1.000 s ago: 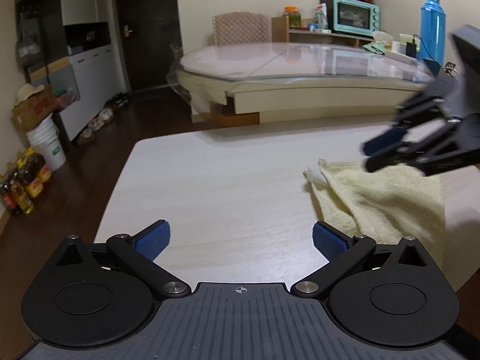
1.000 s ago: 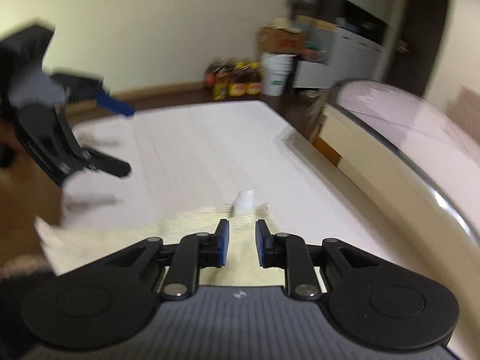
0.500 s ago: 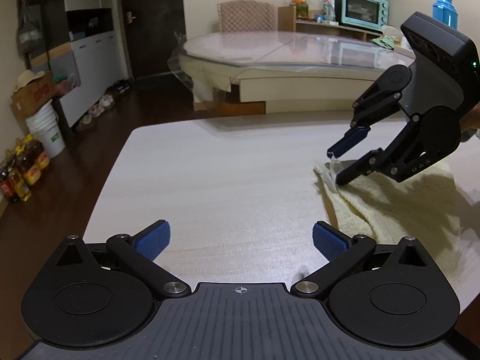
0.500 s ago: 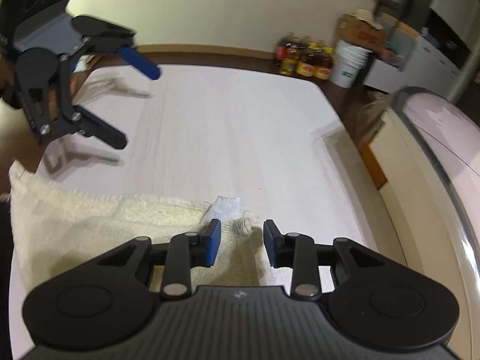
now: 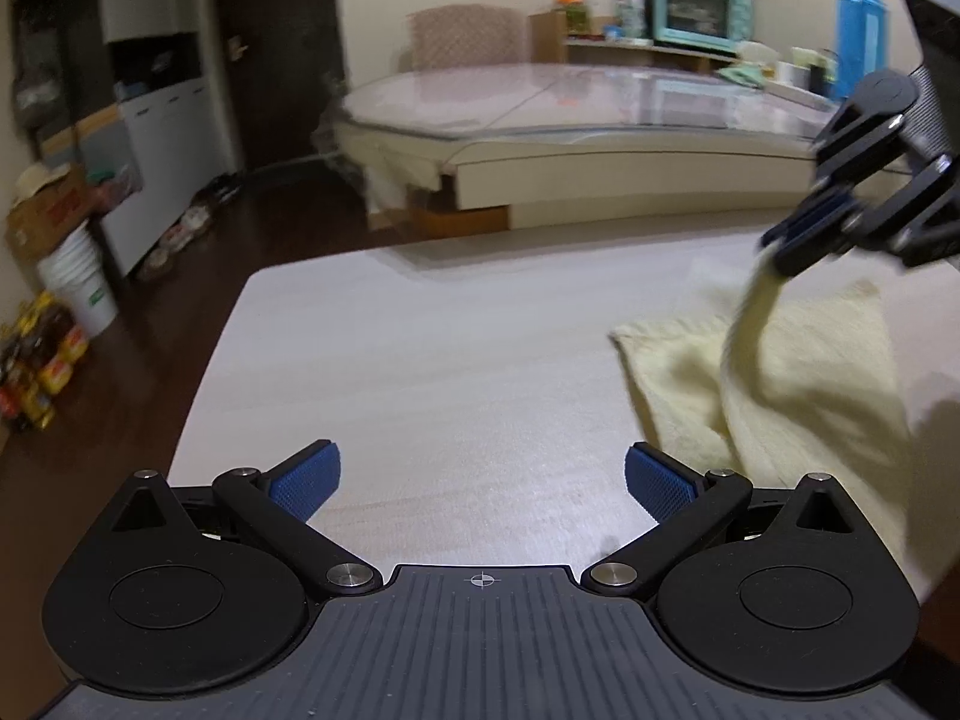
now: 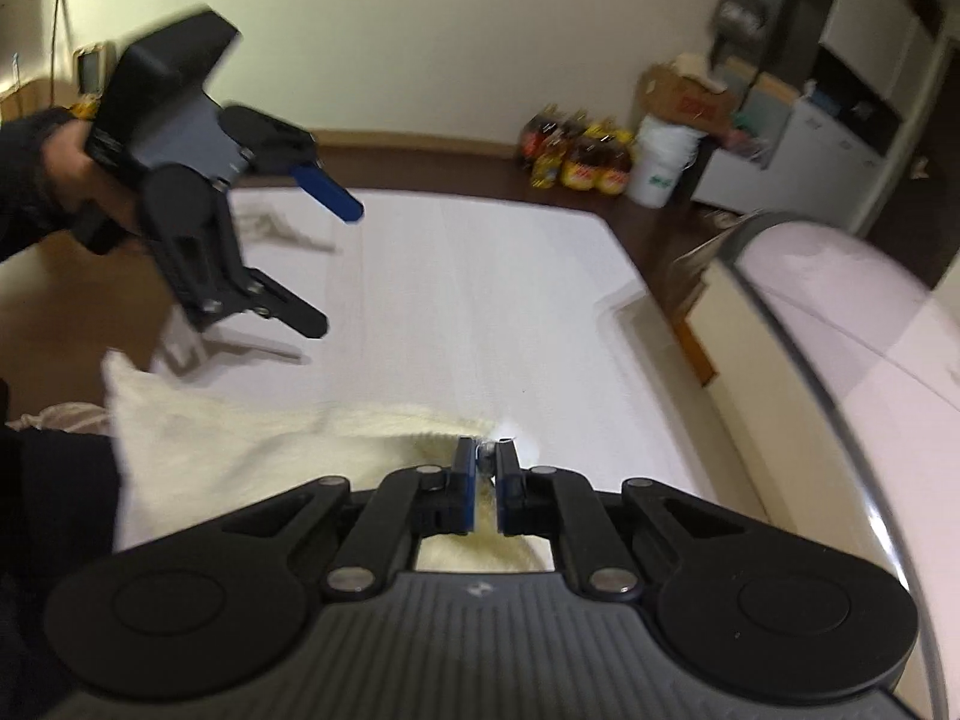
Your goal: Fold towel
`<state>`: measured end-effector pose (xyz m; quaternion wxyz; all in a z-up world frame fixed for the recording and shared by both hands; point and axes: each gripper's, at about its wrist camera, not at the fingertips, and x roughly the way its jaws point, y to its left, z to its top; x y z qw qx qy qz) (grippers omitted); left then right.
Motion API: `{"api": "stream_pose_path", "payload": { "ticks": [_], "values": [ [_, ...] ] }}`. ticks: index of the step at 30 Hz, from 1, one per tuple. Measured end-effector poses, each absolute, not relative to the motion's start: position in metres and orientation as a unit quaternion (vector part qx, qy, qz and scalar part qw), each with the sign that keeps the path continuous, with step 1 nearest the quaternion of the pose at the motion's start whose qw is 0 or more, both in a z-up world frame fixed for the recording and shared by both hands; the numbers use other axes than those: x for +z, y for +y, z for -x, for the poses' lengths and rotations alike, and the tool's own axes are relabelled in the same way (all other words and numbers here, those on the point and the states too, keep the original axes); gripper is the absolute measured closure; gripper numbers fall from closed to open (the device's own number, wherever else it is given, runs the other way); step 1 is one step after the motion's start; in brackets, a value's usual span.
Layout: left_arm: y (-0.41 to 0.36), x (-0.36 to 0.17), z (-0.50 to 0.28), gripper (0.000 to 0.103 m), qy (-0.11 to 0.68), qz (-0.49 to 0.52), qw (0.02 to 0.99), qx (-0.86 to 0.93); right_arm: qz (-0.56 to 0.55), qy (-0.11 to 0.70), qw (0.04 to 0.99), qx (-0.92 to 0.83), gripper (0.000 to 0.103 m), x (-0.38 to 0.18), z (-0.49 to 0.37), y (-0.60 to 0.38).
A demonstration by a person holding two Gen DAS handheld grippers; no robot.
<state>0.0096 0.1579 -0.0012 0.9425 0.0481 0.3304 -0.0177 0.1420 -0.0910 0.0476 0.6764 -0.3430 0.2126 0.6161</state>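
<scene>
The pale yellow towel (image 5: 798, 384) lies on the right part of the light worktop (image 5: 432, 360), near the edge closest to the person. One corner is lifted off the surface, drawn up into a narrow peak, while the rest stays bunched and flat below. The right hand-held gripper (image 6: 485, 480) is clamped on that corner, its blue pads (image 6: 465, 495) pressed onto the cloth and a small white tag beside it. The left hand-held gripper (image 5: 480, 480) hangs above bare worktop to the left of the towel, its fingers wide apart and holding nothing. A second, glass-topped table (image 5: 570, 96) stands beyond.
</scene>
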Motion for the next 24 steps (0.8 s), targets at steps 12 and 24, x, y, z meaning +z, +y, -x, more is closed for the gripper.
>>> {"api": "stream_pose_path", "payload": {
  "ticks": [12,24],
  "values": [
    [0.126,0.002,0.076,0.0,0.249,-0.217,0.911,-0.248,0.249,0.226,0.774,0.537,0.096,0.066,-0.071,-0.208],
    [0.091,-0.041,0.1,0.036,0.231,-0.371,0.838,-0.327,0.198,0.254,0.814,0.484,0.096,0.058,-0.035,-0.251]
  ]
}}
